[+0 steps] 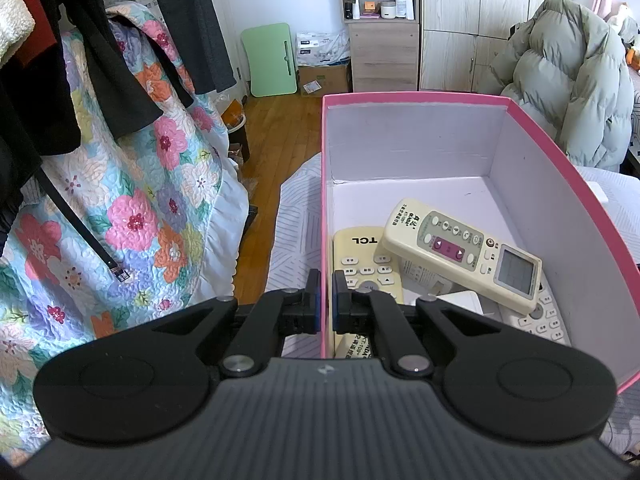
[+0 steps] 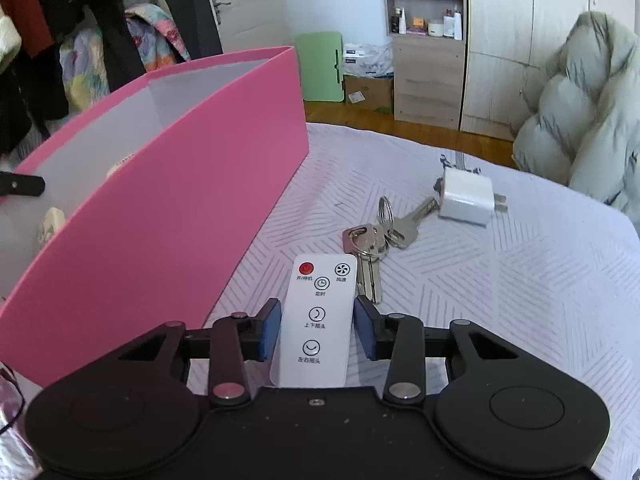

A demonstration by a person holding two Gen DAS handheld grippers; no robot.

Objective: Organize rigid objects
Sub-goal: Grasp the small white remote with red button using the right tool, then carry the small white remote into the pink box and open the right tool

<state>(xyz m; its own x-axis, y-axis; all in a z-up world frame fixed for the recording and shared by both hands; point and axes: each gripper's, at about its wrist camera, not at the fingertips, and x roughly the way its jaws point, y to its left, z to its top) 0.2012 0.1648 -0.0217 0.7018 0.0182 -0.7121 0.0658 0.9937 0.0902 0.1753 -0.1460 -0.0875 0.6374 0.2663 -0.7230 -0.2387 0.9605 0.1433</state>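
A pink box [image 1: 552, 160] with a white inside stands on the patterned cloth. It holds a cream TCL remote [image 1: 362, 264], a cream remote with a screen [image 1: 464, 254] lying across it, and a white remote [image 1: 548, 320] underneath. My left gripper [image 1: 326, 300] is shut on the box's left wall, one finger either side. In the right wrist view the box [image 2: 180, 200] is at left. My right gripper [image 2: 316, 324] has its jaws around a small white fan remote [image 2: 316, 320], pads close to or touching its edges. Keys [image 2: 376, 236] and a white charger plug [image 2: 466, 196] lie beyond.
The table has a white patterned cloth [image 2: 520, 280]. A floral quilt [image 1: 120, 200] and dark hanging clothes are at the left. A grey-green puffer coat [image 1: 568, 76] lies at the right. A shelf and wardrobe [image 1: 452, 24] stand at the back over wooden floor.
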